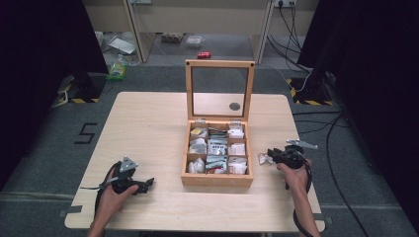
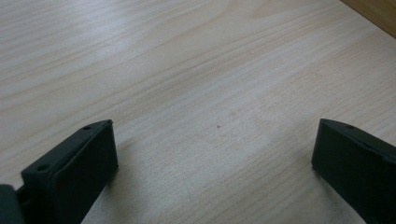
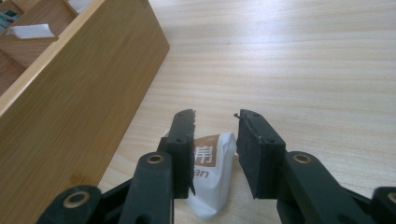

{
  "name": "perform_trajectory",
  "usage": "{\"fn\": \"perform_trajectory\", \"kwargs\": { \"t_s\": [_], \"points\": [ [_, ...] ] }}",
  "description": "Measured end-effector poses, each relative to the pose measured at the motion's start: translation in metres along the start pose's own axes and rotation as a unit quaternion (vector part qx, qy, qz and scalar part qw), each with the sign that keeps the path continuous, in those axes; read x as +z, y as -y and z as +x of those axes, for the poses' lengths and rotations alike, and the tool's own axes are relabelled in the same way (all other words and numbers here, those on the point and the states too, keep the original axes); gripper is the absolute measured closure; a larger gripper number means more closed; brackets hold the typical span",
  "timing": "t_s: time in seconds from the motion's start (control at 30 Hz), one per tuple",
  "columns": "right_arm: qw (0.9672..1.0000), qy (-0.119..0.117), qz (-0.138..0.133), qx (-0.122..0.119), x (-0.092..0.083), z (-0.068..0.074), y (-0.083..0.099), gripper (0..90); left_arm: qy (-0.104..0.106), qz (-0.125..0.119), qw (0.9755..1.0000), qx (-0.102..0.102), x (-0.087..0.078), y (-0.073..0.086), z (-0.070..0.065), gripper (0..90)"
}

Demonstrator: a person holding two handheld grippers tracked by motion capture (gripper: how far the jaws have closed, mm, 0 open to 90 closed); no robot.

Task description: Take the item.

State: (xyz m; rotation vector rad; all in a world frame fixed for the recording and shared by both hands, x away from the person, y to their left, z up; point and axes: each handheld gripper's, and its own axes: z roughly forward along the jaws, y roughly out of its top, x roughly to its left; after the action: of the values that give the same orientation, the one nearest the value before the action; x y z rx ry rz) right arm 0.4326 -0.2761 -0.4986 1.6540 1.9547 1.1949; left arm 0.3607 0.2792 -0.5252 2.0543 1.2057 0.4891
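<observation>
- On the light wooden counter (image 1: 148, 123): a wooden box (image 1: 217, 178) with its glass-paned lid (image 1: 220, 89) standing upright at the far edge, and nine compartments packed with small sachets (image 1: 217, 148).
- Beyond the counter, on the grey floor: cables, a red item (image 1: 204, 55) and a green bottle (image 1: 117, 68).
- To the right of the box, near its right wall: the right gripper (image 1: 269, 155), held in the right hand (image 1: 295, 174) and pointing toward that wall.
- In the right gripper view, box wall (image 3: 79, 116) close on the left, bare counter ahead.
- Between and beneath the right gripper's (image 3: 215, 115) jaws: a white sachet with a brown label (image 3: 212, 172), lying on the counter, touching the left jaw's inner face, clear of the right jaw.
- Right jaws parted, not pressing the sachet.
- At the counter's near-left: the left gripper (image 1: 148, 183) in the left hand (image 1: 114, 197), well apart from the box.
- Left gripper (image 2: 215, 128) jaws spread wide over bare wood, with a corner of the box (image 2: 373, 11) at top right.
</observation>
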Motion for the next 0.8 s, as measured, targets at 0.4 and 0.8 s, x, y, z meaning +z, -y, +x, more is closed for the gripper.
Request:
{"fn": "perform_trajectory", "kwargs": {
  "t_s": [0.4, 0.8],
  "points": [
    [0.9998, 0.002, -0.011, 0.014, -0.005, -0.003, -0.005, 54.5, 0.0, 0.0, 1.0, 0.0, 0.0, 0.0, 0.0, 0.0],
    [0.9997, -0.006, -0.018, 0.016, -0.007, 0.001, -0.013, 43.4, 0.0, 0.0, 1.0, 0.0, 0.0, 0.0, 0.0, 0.0]
  ]
}}
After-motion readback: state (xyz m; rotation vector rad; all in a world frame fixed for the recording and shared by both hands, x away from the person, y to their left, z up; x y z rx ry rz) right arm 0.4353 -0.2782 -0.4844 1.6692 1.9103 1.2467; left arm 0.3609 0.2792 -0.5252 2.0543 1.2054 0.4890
